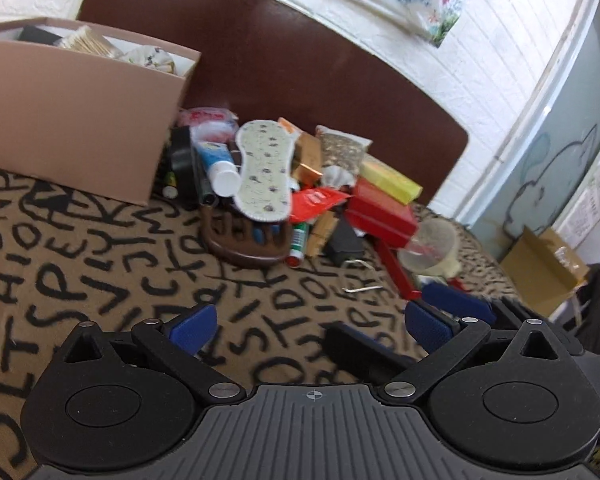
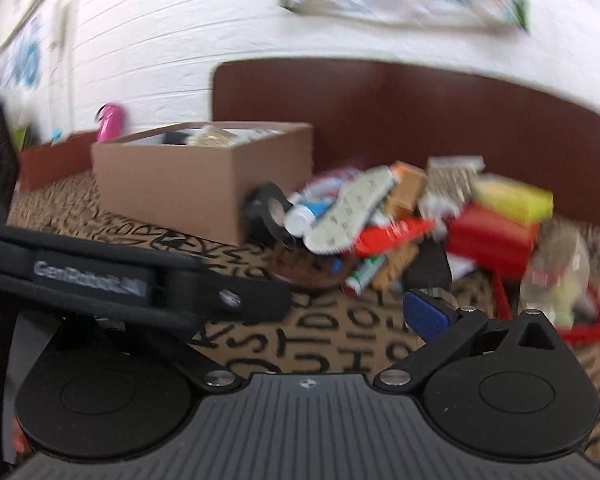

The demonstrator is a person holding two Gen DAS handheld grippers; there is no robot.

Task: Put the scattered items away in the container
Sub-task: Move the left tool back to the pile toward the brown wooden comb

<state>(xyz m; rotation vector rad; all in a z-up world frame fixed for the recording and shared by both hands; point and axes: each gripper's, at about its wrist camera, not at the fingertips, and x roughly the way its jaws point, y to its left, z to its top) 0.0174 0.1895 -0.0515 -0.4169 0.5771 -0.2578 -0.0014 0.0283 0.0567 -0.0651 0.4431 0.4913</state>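
Observation:
A tan cardboard box [image 1: 72, 120] [image 2: 180, 184] stands at the left on the lettered cloth, with items inside it. To its right lies a pile: a white dotted insole [image 1: 264, 172] [image 2: 348, 208], a blue-and-white tube [image 1: 220, 168], a red sachet [image 1: 316, 202], a red box [image 1: 380, 212] [image 2: 488, 236], a yellow box [image 1: 388, 180] and a clear cup [image 1: 432, 248]. My left gripper [image 1: 311, 326] hovers open in front of the pile, holding nothing. My right gripper [image 2: 308, 320] looks open and empty. Its left finger is hidden behind the left gripper's black body [image 2: 140, 284].
A brown headboard [image 1: 300, 60] backs the pile against a white brick wall. A brown dish [image 1: 244, 240] and a green-white tube [image 1: 298, 242] lie at the pile's front. An open cardboard box [image 1: 540, 268] sits off the far right. Lettered cloth [image 1: 100, 260] spreads in front.

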